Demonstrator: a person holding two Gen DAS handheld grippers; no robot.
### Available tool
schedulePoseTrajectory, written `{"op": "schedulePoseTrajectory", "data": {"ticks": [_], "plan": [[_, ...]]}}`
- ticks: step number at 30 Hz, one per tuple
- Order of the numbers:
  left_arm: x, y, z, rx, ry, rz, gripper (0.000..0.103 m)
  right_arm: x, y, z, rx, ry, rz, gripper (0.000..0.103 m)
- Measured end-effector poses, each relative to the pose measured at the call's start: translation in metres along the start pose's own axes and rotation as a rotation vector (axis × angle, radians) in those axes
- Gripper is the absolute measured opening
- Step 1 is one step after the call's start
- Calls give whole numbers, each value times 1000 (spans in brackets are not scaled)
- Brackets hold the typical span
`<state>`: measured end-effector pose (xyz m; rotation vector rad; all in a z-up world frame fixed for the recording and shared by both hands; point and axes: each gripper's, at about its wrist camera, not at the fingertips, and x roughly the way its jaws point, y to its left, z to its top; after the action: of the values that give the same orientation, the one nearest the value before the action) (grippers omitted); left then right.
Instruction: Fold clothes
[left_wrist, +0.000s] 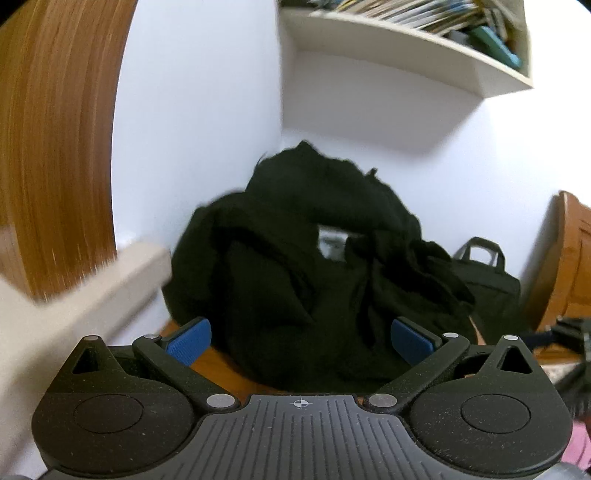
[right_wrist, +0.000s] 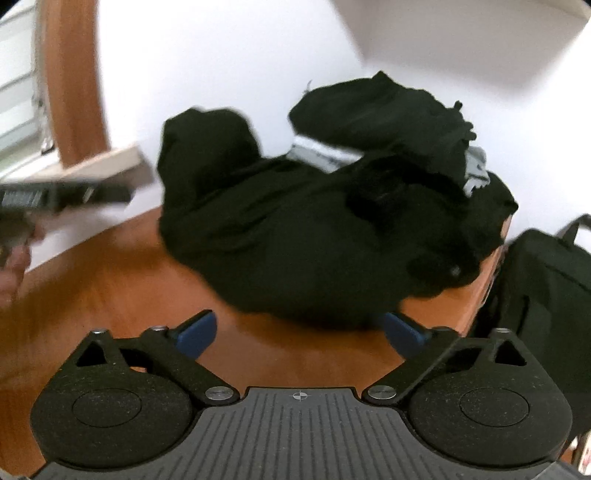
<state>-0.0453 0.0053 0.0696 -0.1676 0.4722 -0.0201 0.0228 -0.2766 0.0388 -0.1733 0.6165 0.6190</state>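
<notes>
A crumpled heap of black clothes (left_wrist: 306, 258) lies on an orange-brown wooden table (left_wrist: 218, 365) against a white wall. A bit of grey-white fabric shows inside the heap (left_wrist: 328, 240). My left gripper (left_wrist: 301, 341) is open, its blue pads on either side of the heap's near edge. In the right wrist view the same heap (right_wrist: 314, 229) fills the middle of the table (right_wrist: 129, 280). My right gripper (right_wrist: 299, 332) is open and empty, just short of the heap's front edge.
A black laptop bag (left_wrist: 491, 284) stands to the right of the heap; it also shows in the right wrist view (right_wrist: 546, 295). A white shelf with books (left_wrist: 406, 40) hangs above. A beige ledge (left_wrist: 92, 288) and a wooden frame (left_wrist: 55, 147) are at the left.
</notes>
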Motion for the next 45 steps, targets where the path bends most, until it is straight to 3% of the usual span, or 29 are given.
{"op": "schedulePoseTrajectory", "data": {"ticks": [5,9,11,13,23,32,45], "plan": [[18,-18,-6,4,56,22,101,15,-60,23,2,-20,35,56],[38,-37,1,-28,65,20,95,30,-100,40,-45,-65,49,39],[50,-51,6,-44,69,13,88,40,-120,50,-52,-73,79,32],[62,-67,12,-47,81,17,70,52,-135,60,-76,-78,100,21],[87,-149,42,40,103,154,65,75,-153,80,-183,-119,247,21],[88,-175,36,77,90,273,67,89,-143,71,-195,-109,292,21],[100,-181,12,82,78,237,71,100,-136,67,-212,-78,236,21]]}}
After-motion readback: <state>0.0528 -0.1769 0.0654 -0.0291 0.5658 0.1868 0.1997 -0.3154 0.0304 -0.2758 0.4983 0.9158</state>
